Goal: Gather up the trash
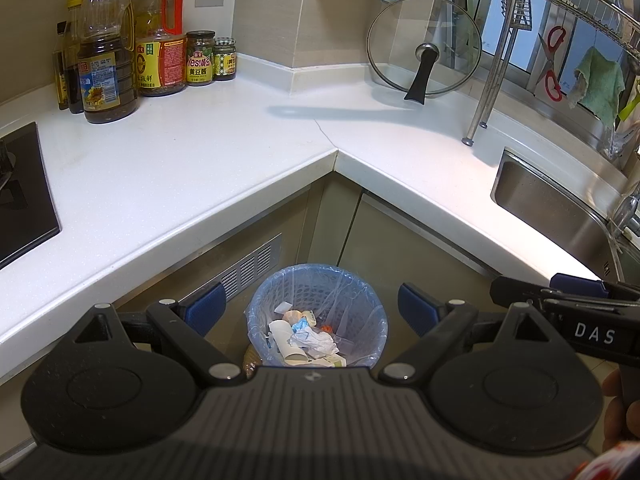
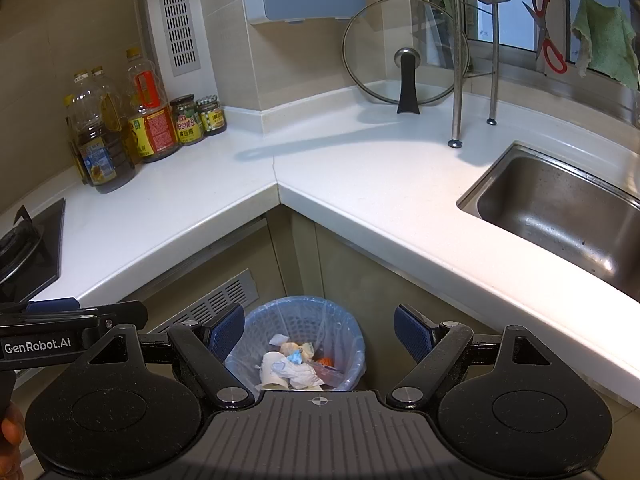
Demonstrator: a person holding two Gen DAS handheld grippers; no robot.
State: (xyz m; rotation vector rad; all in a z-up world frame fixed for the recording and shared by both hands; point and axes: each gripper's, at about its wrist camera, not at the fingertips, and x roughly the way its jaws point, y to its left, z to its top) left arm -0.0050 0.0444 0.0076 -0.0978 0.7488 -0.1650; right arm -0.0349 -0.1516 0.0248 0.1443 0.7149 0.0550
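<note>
A round blue mesh trash basket (image 1: 256, 312) with a clear bag liner stands on the floor in the corner under the white L-shaped counter (image 1: 180, 168). It holds crumpled paper and other trash (image 1: 308, 340). It also shows in the right wrist view (image 2: 352, 344), with the trash (image 2: 296, 368) inside. My left gripper (image 1: 314, 312) is open and empty, above the basket. My right gripper (image 2: 318, 332) is open and empty, also above the basket. The right gripper shows at the right edge of the left wrist view (image 1: 568, 296).
Oil bottles and jars (image 1: 132, 60) stand at the counter's back left, a gas hob (image 1: 20, 196) at the left. A glass lid (image 1: 424, 48) leans on the back wall. A steel sink (image 2: 560, 208) and dish rack leg (image 2: 456, 80) are at the right.
</note>
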